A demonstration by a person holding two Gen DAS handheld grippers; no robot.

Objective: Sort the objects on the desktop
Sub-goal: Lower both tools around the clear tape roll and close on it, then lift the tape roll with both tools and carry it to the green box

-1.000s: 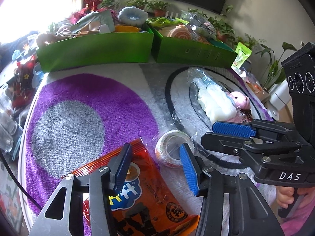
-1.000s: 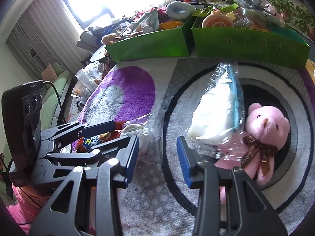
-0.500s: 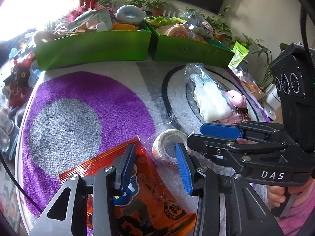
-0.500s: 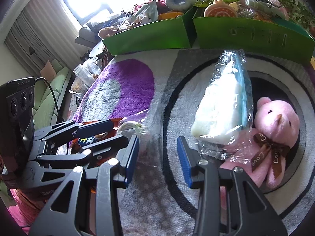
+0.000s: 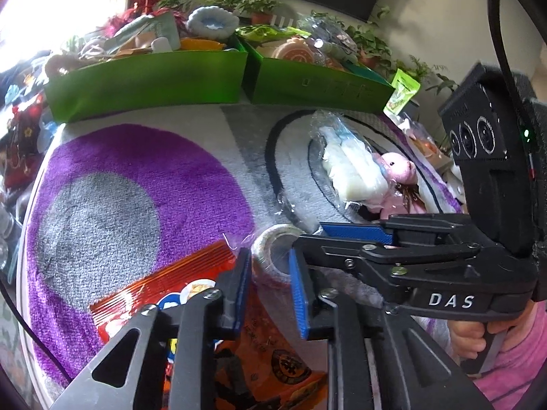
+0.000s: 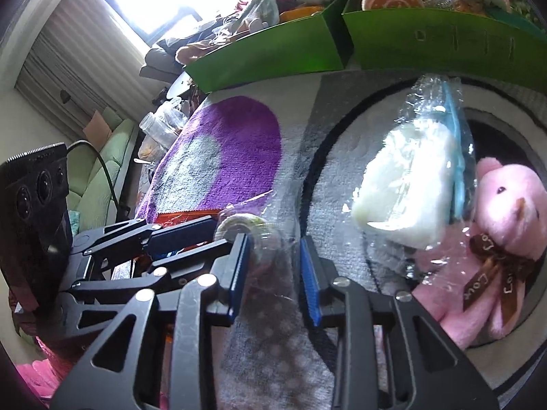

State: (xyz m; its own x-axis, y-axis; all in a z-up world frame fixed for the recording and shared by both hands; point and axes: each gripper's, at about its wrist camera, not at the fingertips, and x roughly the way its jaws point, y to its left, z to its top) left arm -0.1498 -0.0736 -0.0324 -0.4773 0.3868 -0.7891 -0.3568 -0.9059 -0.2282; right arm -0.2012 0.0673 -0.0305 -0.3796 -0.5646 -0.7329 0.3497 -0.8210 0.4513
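Clear crinkly film wrapped the roll of tape (image 5: 273,256), which lay on the worktop's rug (image 5: 102,212) at the near edge, just beside the orange snack packet (image 5: 205,294). The left gripper (image 5: 268,290) had its blue fingers (image 5: 241,290) either side of the roll and closing, though the pads did not yet seem to press on it. The right gripper (image 6: 273,273) was closing too, over the loose tail of that same film (image 6: 277,239), with the sheet between its fingers but not plainly pinched. By my judgement the roll was light and stiff enough to take a squeeze across its outer wall, while the film was slippery and would slide or tear if pulled alone; the firmer hold was on the roll itself. Farther out lay a white soft item in a clear bag (image 6: 410,198), touching the pink teddy bear (image 6: 506,212); both looked light and squashy. At the far side stood two green bins (image 5: 147,78), already heaped
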